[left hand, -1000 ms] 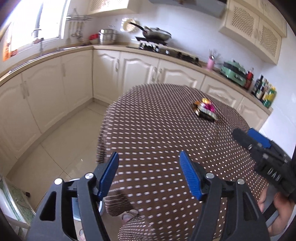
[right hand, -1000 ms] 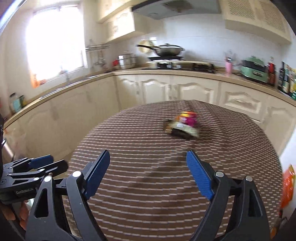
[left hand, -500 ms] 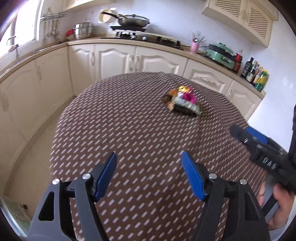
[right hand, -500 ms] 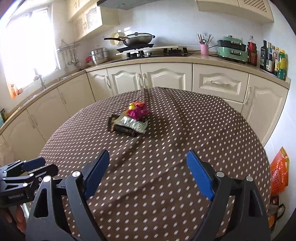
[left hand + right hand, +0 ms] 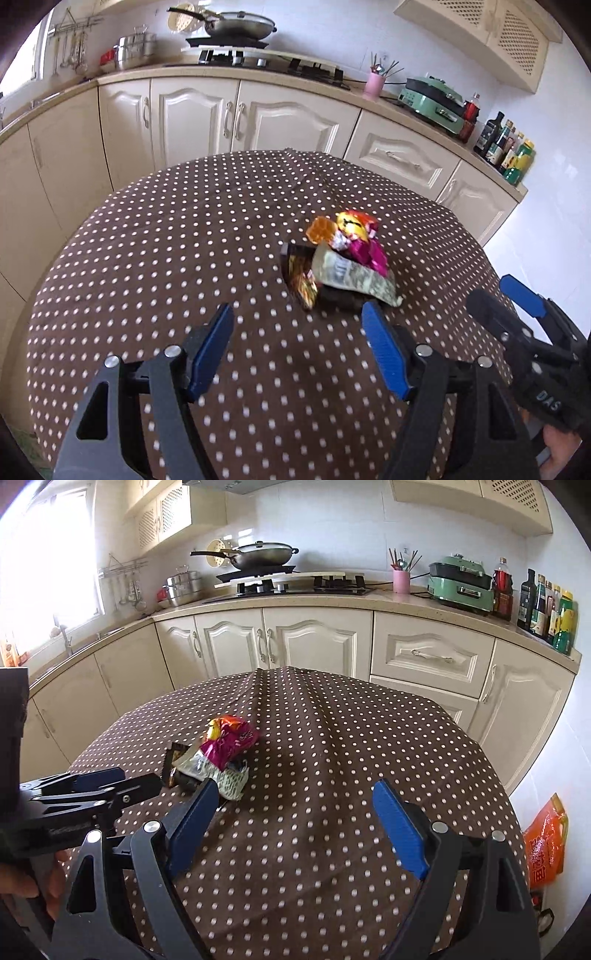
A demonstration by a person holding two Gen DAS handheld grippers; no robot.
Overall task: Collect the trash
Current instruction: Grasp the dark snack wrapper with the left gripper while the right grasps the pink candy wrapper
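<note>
Presently, wrappers (image 5: 341, 258) lay piled mid-worktop (image 5: 184, 258). My left tool (image 5: 297, 325), closing, held nothing and hovered just short of them. My right tool (image 5: 295, 801) stood spread, empty, nearby.

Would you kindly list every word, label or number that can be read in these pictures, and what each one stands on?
"DAS": white letters on the black body of the right gripper, left wrist view.
Embossed lettering on the left gripper: too faint to read.
Wrappers: print too blurred.
Orange bag: characters unreadable.
Bottles: labels too small.
</note>
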